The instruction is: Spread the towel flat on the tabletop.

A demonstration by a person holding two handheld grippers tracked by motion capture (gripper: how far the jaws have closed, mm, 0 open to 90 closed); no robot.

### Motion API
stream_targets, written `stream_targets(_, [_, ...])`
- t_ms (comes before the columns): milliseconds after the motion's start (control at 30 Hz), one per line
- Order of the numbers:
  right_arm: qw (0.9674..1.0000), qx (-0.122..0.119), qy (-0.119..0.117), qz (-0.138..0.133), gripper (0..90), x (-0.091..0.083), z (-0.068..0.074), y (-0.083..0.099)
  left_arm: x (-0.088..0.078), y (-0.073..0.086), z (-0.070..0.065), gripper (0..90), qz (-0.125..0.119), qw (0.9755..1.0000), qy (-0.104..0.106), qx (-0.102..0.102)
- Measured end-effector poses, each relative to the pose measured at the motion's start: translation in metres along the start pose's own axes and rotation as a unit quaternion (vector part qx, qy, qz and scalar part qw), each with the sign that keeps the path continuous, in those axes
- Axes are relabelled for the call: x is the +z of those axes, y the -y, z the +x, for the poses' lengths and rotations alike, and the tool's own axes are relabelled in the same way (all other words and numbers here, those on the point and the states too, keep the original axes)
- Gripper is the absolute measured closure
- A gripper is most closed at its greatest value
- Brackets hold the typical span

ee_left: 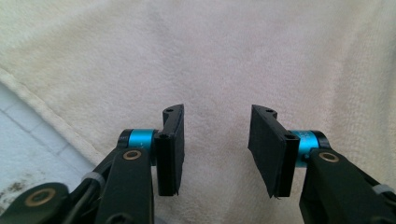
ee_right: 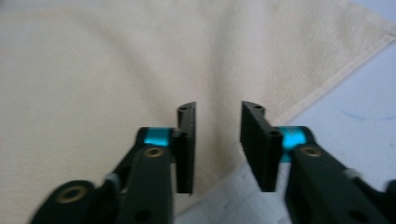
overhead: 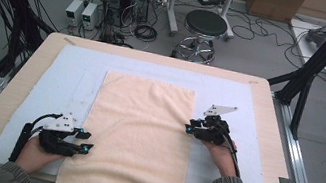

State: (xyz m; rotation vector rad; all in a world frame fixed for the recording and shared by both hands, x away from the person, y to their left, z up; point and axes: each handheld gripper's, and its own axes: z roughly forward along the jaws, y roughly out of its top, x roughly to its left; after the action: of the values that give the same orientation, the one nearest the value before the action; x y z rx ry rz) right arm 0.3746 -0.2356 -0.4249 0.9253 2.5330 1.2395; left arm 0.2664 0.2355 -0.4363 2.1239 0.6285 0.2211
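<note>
towel's (overhead: pixel 137 138) near end cut off at frame bottom — right gripper view blurred; forearms cropped

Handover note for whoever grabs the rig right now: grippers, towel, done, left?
Left gripper: jaws apart, nothing between them, at the towel's left edge near the person.
Right gripper: jaws apart, empty, at the towel's right edge, farther up.
Cream towel: lies flat, lengthwise on the pale blue mat, its near end hanging over the table edge.
Done: towel spread out, no fold visible.
Left: probably grip both edges and fold.

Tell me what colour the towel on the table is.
The towel is plain pale cream-yellow; the high view shows it best.
</note>
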Motion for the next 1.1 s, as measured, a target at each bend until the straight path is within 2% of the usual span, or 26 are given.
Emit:
stream_targets(33, [0.9998,0.010,-0.012,-0.011,56.6,-0.003,0.002,-0.001,-0.001,-0.001,0.000,53.6,-0.003,1.0000,-0.001,0.000])
stream_targets(67, [0.9997,0.009,-0.015,-0.016,53.0,-0.005,0.003,-0.001,-0.002,-0.003,0.000,52.7,-0.006,1.0000,-0.002,-0.001])
stream_targets(200, [0.9990,0.017,-0.009,-0.041,38.2,-0.018,0.011,-0.001,-0.004,-0.010,0.003,47.4,-0.021,0.9997,-0.009,-0.004])
stream_targets(400, [0.9983,0.013,0.000,-0.057,28.1,-0.031,0.021,0.000,-0.008,-0.021,0.012,39.2,-0.052,0.9980,-0.026,-0.024])
stream_targets(500, [0.9976,0.009,-0.003,-0.068,23.1,-0.034,0.025,0.000,-0.010,-0.027,0.016,36.6,-0.062,0.9967,-0.042,-0.030])
stream_targets(667, [0.9972,-0.004,-0.008,-0.074,20.3,-0.034,0.036,0.001,-0.012,-0.033,0.020,31.7,-0.076,0.9950,-0.054,-0.037])
stream_targets(900, [0.9975,-0.016,-0.009,-0.068,18.5,-0.033,0.043,-0.001,-0.012,-0.039,0.021,26.3,-0.077,0.9945,-0.061,-0.036])
stream_targets(1100, [0.9976,-0.018,-0.007,-0.066,18.5,-0.036,0.044,-0.001,-0.012,-0.042,0.021,25.9,-0.075,0.9947,-0.062,-0.035])
